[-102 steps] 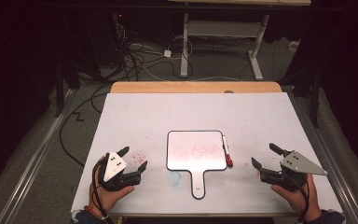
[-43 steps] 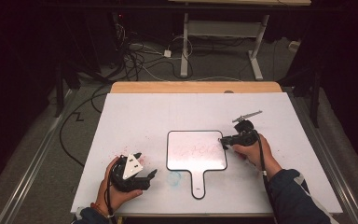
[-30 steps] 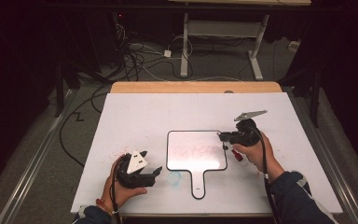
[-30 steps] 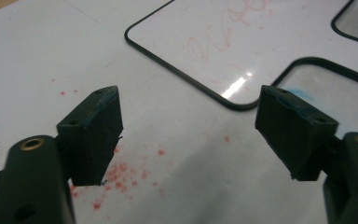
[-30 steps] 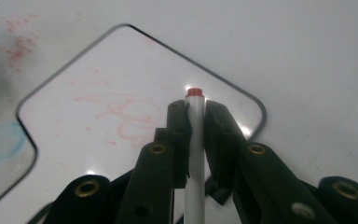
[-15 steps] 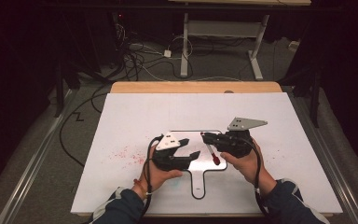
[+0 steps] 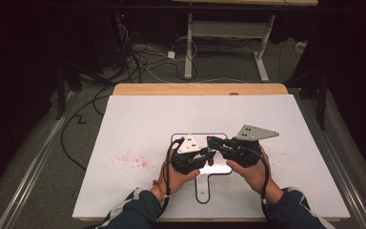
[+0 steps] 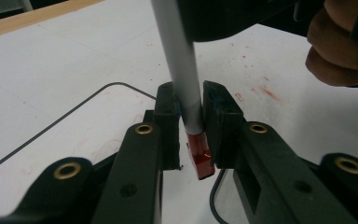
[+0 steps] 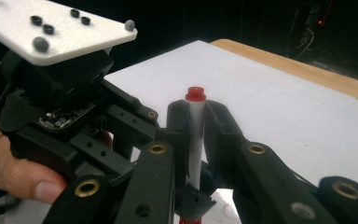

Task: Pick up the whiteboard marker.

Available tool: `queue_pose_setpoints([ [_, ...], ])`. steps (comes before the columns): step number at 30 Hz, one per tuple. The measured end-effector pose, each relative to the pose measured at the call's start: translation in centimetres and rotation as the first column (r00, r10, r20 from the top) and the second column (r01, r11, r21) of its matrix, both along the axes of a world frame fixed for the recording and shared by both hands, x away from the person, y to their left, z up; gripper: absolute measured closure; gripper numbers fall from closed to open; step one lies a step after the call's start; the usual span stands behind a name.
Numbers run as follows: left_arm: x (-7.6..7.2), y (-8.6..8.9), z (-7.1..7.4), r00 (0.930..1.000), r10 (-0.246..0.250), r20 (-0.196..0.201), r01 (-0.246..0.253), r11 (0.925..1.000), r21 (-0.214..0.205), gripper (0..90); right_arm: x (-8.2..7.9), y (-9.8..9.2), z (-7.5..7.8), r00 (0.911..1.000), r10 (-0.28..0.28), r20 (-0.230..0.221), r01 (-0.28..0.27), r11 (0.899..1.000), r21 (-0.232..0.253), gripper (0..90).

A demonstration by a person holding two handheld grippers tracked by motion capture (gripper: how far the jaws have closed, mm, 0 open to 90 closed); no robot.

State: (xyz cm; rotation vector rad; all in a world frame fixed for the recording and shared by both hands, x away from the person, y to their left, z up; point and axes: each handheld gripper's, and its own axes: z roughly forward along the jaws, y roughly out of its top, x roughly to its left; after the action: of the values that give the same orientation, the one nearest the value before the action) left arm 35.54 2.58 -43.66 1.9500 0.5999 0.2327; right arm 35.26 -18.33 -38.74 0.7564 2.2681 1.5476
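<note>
A white marker (image 8: 182, 70) with a red cap (image 8: 200, 156) is held between both grippers above a small whiteboard (image 7: 219, 168) with a handle. My left gripper (image 8: 189, 126) has just been closing. Its pads now press on the barrel just above the cap. My right gripper (image 9: 196, 109) is shut on the barrel nearer its red tail end (image 9: 196, 93). In the high view the left gripper (image 7: 213, 153) and right gripper (image 7: 210, 140) meet tip to tip over the board's middle.
The whiteboard lies on a large white table sheet (image 7: 276, 124) with red smudges (image 7: 133, 160) to its left. A wooden strip (image 7: 200, 89) runs along the far edge. Cables and desk legs (image 7: 188, 52) are on the floor beyond.
Both hands have come in from the sides to the middle over the whiteboard, the right one carrying the marker. The left jaws, wide before, are now closed on the marker.
</note>
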Motion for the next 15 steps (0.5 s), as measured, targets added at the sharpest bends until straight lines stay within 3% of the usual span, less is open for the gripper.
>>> queue_pose_setpoints([
  [5, 0.3, 0.5, -0.1, 0.9995, 0.018, 0.027, -0.019, 0.9994, 0.028, 78.5, -0.5, 0.3, 0.1, 0.9996, 0.002, 0.028, -0.001, 1.000, -0.015, 81.0],
  [7, 0.4, 0.8, -0.2, 0.9982, 0.033, 0.050, -0.036, 0.9977, 0.058, 78.5, -0.6, 0.3, 0.1, 0.9996, -0.010, 0.026, 0.010, 1.000, -0.007, 74.2],
  [9, 0.7, 1.5, -0.5, 0.9973, 0.049, 0.054, -0.052, 0.9970, 0.057, 78.5, -0.7, -0.2, 0.2, 0.9991, -0.028, 0.032, 0.029, 1.000, -0.003, 64.8],
  [12, 1.3, 2.9, -1.1, 0.9950, 0.081, 0.059, -0.085, 0.9946, 0.061, 78.6, -1.0, -1.4, 0.2, 0.9946, -0.071, 0.076, 0.074, 0.997, -0.033, 51.3],
  [15, 1.8, 4.0, -2.1, 0.9929, 0.107, 0.052, -0.110, 0.9916, 0.067, 78.6, -1.4, -3.1, -0.4, 0.9926, -0.078, 0.093, 0.084, 0.994, -0.067, 44.6],
])
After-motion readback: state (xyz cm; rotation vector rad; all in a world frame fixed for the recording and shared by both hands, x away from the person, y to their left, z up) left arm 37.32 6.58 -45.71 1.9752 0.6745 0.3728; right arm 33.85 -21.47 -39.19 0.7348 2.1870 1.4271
